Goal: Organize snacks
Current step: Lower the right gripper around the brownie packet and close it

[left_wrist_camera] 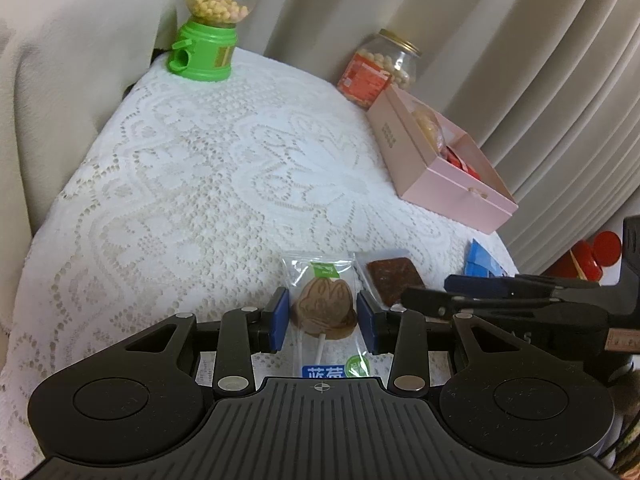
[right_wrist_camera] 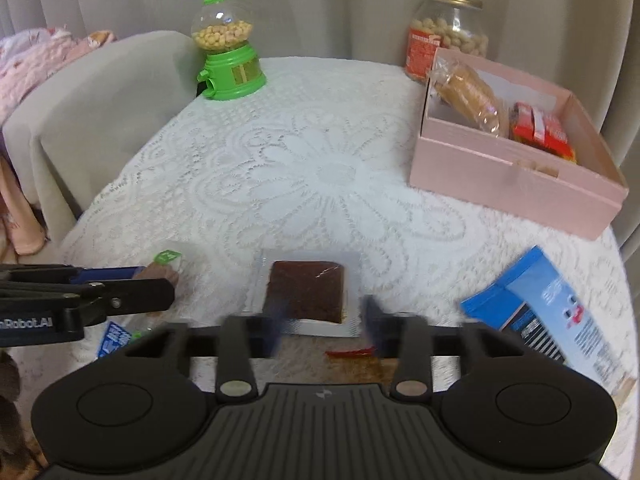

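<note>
Left gripper [left_wrist_camera: 323, 320] wide open around lollipop [left_wrist_camera: 323, 312], nothing held; close squarely on wrapper; right gripper [right_wrist_camera: 324, 318] open, empty, straddling brown bar [right_wrist_camera: 306, 288].

Right gripper [right_wrist_camera: 324, 316] fingertips motion-blurred; gap to brown snack bar [right_wrist_camera: 306, 294] not resolvable. Lollipop [left_wrist_camera: 324, 312] stick and label cut by left gripper [left_wrist_camera: 323, 316] body. Blue packet [left_wrist_camera: 482, 260] beside bar mostly hidden behind right gripper fingers. Pink box [right_wrist_camera: 516, 180] label unreadable.
</note>
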Tool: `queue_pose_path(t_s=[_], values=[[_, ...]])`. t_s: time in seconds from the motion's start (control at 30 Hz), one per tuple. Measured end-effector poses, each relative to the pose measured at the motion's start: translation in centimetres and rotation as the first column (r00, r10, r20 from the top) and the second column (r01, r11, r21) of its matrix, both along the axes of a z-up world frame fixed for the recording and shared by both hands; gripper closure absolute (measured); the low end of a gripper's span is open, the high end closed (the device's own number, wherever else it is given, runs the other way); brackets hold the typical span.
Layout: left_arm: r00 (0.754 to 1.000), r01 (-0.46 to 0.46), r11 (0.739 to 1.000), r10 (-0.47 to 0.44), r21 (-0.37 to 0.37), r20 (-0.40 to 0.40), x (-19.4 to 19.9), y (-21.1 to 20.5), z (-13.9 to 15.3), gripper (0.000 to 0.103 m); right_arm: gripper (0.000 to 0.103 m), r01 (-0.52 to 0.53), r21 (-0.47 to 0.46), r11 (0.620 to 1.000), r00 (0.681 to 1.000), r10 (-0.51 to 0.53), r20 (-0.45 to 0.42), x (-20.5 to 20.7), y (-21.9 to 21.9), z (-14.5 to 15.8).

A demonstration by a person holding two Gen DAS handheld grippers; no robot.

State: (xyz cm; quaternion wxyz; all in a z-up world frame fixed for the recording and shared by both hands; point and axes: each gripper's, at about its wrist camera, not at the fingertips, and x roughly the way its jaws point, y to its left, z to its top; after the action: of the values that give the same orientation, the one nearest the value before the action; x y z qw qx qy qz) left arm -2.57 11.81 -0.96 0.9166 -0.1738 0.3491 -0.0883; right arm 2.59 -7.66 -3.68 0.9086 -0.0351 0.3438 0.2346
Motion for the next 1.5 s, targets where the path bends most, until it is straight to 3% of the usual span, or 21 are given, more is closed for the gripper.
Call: queue_pose_path(t_s=[0.2, 0.37, 0.43, 0.63, 0.93, 0.97, 1.1, 1.17, 1.2, 1.3, 1.5], values=[[1.0, -0.012, 1.0, 0.012, -0.001, 0.002, -0.2, 0.1, 0.1, 0.061, 0.04, -0.056, -0.112, 0.992, 0.998, 0.06, 0.03, -1.0, 1.2, -0.8], [1.0, -0.005, 1.0, 0.005, 0.003, -0.007, 0.0, -0.2, -0.2, 0.061, 0.039, 0.041, -0.206, 0.978, 0.994, -0.019, 0.108, -0.8, -0.2, -1.0], [1.0, -0.003, 1.0, 0.003, 0.003, -0.012, 0.1, -0.2, -0.3, 0.061, 0.04, 0.035, -0.181, 0.983, 0.993, -0.013, 0.119, -0.9, -0.7, -0.5], [1.0, -0.002, 1.0, 0.002, 0.002, -0.016, 0.0, -0.3, -0.6, 0.061, 0.04, -0.01, -0.005, 1.0, 0.999, 0.01, 0.045, 0.2, 0.2, 0.4], [1.0, -0.005, 1.0, 0.005, 0.009, -0.019, -0.2, -0.4, -0.8, 0.061, 0.039, 0.014, -0.02, 1.0, 0.999, -0.014, 0.037, 2.0, 2.2, -0.7], [1.0, -0.004, 1.0, 0.005, 0.01, -0.018, -0.2, -0.4, -0.8, 0.061, 0.045, 0.015, -0.02, 1.0, 0.999, -0.014, 0.035, 1.9, 2.0, -0.6], [1.0, 0.0, 1.0, 0.0, 0.008, -0.017, -0.2, -0.5, -0.8, 0.061, 0.049, 0.006, -0.029, 1.0, 0.999, -0.005, 0.04, 1.0, 1.2, 0.0], [1.0, 0.003, 1.0, -0.003, 0.01, -0.016, -0.3, -0.6, -0.8, 0.061, 0.078, -0.012, -0.013, 1.0, 0.999, 0.012, 0.037, 0.5, 0.5, 0.7], [1.0, 0.004, 1.0, -0.004, 0.013, -0.015, -0.3, -0.6, -0.7, 0.061, 0.082, -0.015, 0.002, 1.0, 0.999, 0.015, 0.031, 0.2, 0.0, 1.1], [1.0, 0.008, 1.0, -0.008, 0.018, -0.016, -0.3, -1.0, -0.8, 0.061, 0.084, 0.012, -0.003, 1.0, 0.996, -0.012, 0.088, -0.7, -1.1, 2.4], [1.0, 0.017, 1.0, -0.016, 0.024, -0.017, -0.2, -1.2, -0.8, 0.061, 0.084, 0.049, 0.029, 0.998, 0.995, -0.052, 0.085, -0.3, -3.0, 3.0]])
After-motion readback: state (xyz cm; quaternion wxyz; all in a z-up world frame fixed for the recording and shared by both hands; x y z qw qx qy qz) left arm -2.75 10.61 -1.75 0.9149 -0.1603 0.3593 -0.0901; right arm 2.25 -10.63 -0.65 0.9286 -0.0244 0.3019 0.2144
